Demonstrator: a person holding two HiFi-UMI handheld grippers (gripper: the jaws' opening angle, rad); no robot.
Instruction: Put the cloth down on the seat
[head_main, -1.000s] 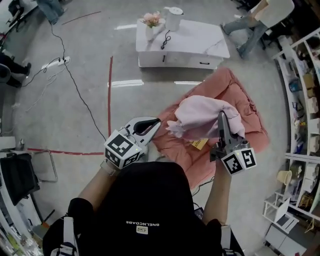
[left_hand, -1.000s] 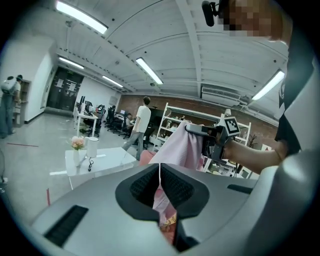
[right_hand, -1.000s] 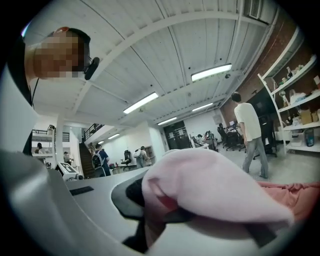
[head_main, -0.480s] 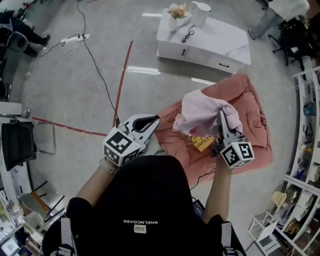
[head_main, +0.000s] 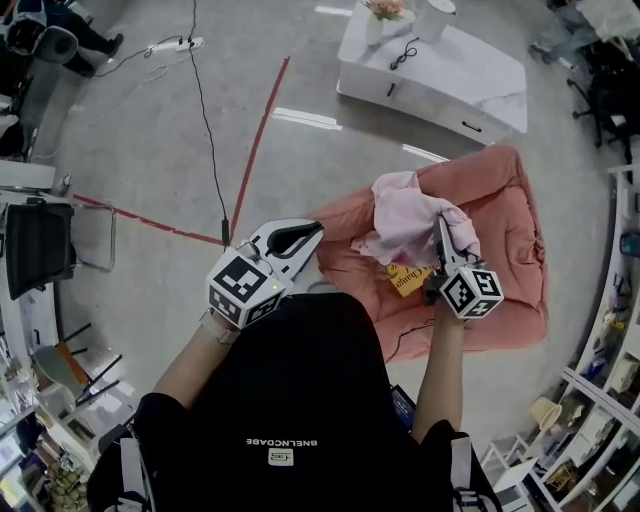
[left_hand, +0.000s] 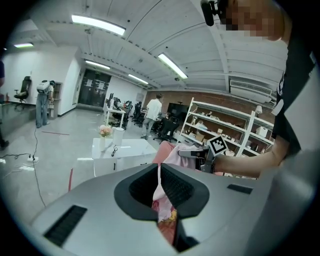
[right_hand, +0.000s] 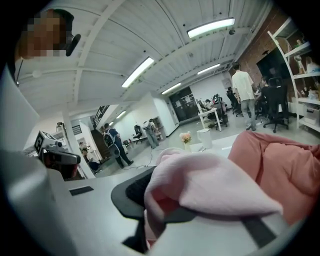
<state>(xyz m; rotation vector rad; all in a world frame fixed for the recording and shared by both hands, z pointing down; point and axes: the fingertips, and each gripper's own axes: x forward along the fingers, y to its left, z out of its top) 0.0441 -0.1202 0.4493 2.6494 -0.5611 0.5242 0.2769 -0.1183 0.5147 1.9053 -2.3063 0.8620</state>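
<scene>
My right claw (head_main: 441, 232) is clamped shut on the pink cloth (head_main: 410, 222). In the right gripper view the fabric is pinched between the dark pads and spills over the upper jaw in a thick fold. From the head view, the cloth is bunched in a loose heap at the tip of that claw, over the left-middle part of the salmon seat (head_main: 505, 250). I cannot tell whether its lower edge touches the cushion. A yellow tag (head_main: 405, 281) lies on the seat just on the near side of the cloth, partly tucked under it.

My left claw (head_main: 316, 231) is closed and carries nothing. Its jaws meet at the tips, and in the left gripper view I see the cloth only at a distance through the slit between them. That claw sits to the left of the seat, close to its near-left edge, over the grey floor (head_main: 150, 150).

Farther off stands a white table (head_main: 450, 75), well apart from the seat. A red tape line (head_main: 262, 140) runs across the floor to the left.
</scene>
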